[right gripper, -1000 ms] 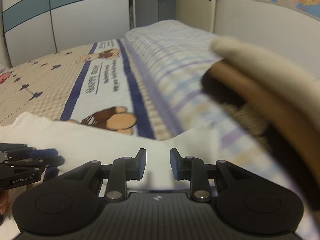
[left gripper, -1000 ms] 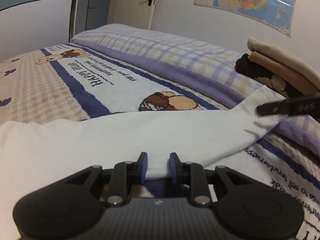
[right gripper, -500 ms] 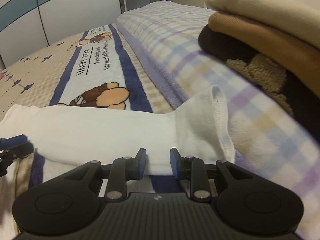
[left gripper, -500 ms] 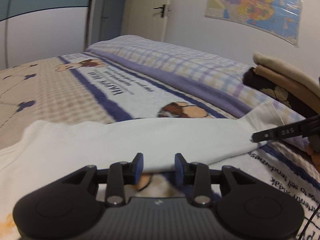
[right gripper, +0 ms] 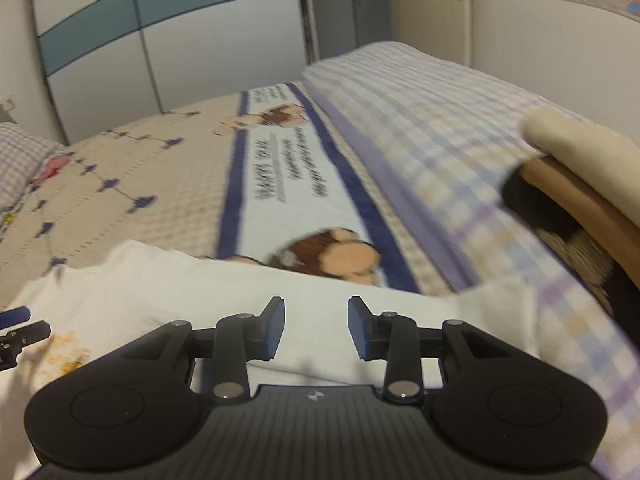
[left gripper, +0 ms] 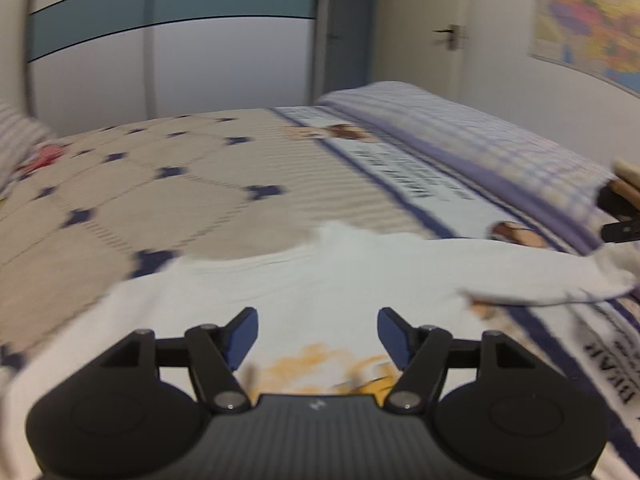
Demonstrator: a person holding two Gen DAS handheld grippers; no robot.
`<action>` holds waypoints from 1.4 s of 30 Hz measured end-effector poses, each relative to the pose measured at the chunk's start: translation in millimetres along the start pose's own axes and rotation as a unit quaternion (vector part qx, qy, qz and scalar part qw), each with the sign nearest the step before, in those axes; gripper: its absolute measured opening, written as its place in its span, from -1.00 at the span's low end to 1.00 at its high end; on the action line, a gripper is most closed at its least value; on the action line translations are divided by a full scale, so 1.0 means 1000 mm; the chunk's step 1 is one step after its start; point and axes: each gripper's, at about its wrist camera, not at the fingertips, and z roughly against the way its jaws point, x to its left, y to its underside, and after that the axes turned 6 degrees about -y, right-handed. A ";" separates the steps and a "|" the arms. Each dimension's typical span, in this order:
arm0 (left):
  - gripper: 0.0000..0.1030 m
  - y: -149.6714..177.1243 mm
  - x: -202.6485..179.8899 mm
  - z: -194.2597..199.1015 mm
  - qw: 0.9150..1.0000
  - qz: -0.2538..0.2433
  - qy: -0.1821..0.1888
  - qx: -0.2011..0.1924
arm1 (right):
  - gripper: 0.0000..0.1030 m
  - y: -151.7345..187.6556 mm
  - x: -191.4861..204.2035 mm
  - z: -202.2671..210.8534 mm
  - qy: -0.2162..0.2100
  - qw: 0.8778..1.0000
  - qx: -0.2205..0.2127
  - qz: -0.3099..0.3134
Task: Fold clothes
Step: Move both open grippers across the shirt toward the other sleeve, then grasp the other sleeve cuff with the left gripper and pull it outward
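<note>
Bedspread (right gripper: 276, 184), white band: blurred print, first line appears to read "HAPPY BEAR", smaller lines illegible | Bedspread near edge, left-wrist view: partial letters, "BEAR" likely | Wall map (left gripper: 592, 28): no lettering readable

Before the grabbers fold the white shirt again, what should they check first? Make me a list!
1. Left gripper let go of the white shirt: ok, its jaws have just been opening and stand wide, nothing pinched.
2. Right gripper let go: ok, jaws have just been opening, pads apart above the cloth.
3. Shirt lies flat on the bed cover: not ok, the sleeve end looks bunched.
4. Stack of folded clothes is out of the way: ok, it sits apart on the checked blanket.
5. Edges line up: cannot tell, the pictures are blurred.
</note>
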 end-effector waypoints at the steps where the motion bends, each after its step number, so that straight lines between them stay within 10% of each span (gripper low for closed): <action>1: 0.38 0.001 0.012 0.004 1.000 0.009 -0.009 0.003 | -0.25 -0.002 0.008 0.001 -0.006 1.000 -0.001 0.002; 13: 0.68 0.018 0.127 0.059 0.989 0.109 -0.095 0.029 | -0.13 -0.012 0.111 -0.005 -0.071 0.997 0.000 0.028; 25: 0.69 0.051 0.231 0.074 0.952 0.272 -0.125 0.070 | -0.07 0.010 0.203 -0.025 -0.140 0.989 0.017 0.037; 38: 0.63 0.092 0.282 0.035 0.857 0.502 -0.083 0.075 | 0.00 0.054 0.224 -0.053 -0.172 0.982 0.043 0.059; 42: 0.38 0.091 0.280 0.029 0.849 0.516 -0.102 0.048 | 0.00 0.058 0.223 -0.062 -0.186 0.979 0.061 0.057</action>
